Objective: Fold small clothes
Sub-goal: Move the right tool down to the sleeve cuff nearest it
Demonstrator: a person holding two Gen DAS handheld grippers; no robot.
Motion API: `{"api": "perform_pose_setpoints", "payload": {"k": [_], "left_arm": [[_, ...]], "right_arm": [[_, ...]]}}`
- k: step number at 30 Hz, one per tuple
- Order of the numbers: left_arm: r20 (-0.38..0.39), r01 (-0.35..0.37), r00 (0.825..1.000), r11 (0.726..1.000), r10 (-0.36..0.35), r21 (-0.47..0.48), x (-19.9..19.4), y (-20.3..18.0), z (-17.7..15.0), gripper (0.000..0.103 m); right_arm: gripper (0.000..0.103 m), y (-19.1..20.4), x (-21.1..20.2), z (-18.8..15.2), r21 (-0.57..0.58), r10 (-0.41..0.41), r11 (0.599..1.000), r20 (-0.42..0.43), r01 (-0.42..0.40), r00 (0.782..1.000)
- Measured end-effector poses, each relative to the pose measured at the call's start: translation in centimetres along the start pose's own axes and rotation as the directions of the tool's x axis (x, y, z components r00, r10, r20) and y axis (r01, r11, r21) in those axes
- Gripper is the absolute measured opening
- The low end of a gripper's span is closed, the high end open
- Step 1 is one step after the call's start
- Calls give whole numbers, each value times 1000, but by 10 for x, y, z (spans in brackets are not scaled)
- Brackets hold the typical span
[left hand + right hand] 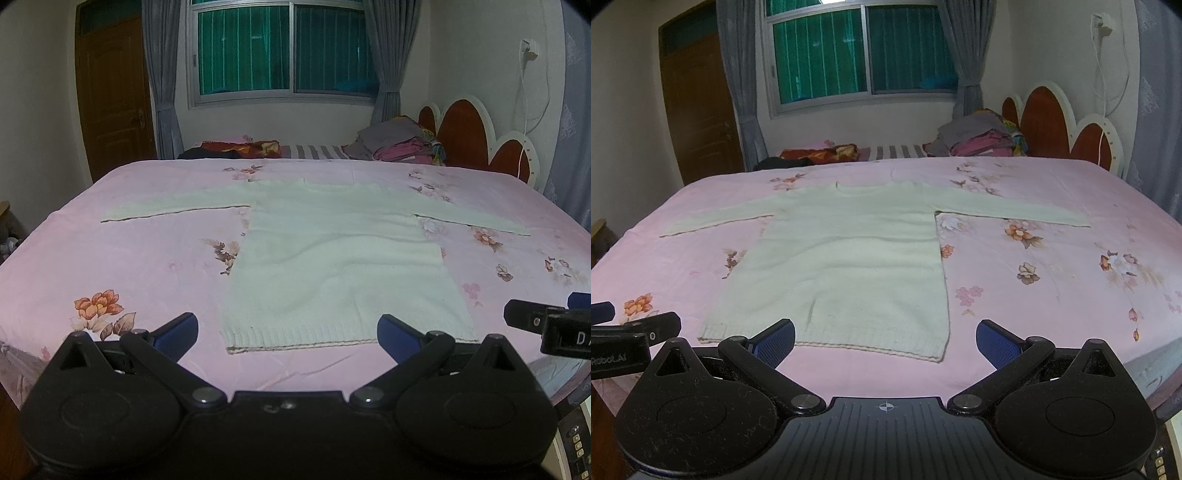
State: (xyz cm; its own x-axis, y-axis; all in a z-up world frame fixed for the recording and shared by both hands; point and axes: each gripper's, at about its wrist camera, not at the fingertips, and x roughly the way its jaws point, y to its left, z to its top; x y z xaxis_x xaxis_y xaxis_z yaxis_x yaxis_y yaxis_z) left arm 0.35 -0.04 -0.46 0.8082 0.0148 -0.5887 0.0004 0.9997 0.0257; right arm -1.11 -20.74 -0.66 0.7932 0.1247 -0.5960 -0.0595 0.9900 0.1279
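Note:
A pale cream knitted sweater (332,266) (846,266) lies flat on the pink flowered bedsheet (122,266) (1052,258), both sleeves spread out sideways and its ribbed hem toward me. My left gripper (288,332) hovers open just short of the hem, nothing between its blue pads. My right gripper (886,341) is open too, over the hem's right half, also holding nothing. Each gripper shows at the edge of the other's view: the right gripper (546,321) at the far right of the left wrist view, the left gripper (631,325) at the far left of the right wrist view.
A pile of folded clothes (399,144) (979,142) and dark and red fabric (236,149) (812,155) lie at the bed's far side. A red and white headboard (476,136) (1060,125) stands at the right. A brown door (110,96), window and curtains are behind.

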Motion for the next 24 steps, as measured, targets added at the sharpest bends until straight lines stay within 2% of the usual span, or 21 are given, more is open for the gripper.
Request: {"api": "perform_pose_setpoints", "payload": {"k": [7, 12, 24], "left_arm": [[19, 7, 1000, 1000, -7, 8, 19, 2, 16, 103], [26, 28, 999, 999, -29, 16, 50, 5, 36, 103], [28, 105, 994, 992, -108, 73, 121, 20, 88, 103]], "right_arm": [[103, -3, 16, 12, 5, -6, 1000, 11, 6, 1000], [103, -1, 40, 31, 9, -20, 1000, 19, 20, 1000], [103, 1, 103, 87, 55, -113, 992, 35, 110, 993]]}}
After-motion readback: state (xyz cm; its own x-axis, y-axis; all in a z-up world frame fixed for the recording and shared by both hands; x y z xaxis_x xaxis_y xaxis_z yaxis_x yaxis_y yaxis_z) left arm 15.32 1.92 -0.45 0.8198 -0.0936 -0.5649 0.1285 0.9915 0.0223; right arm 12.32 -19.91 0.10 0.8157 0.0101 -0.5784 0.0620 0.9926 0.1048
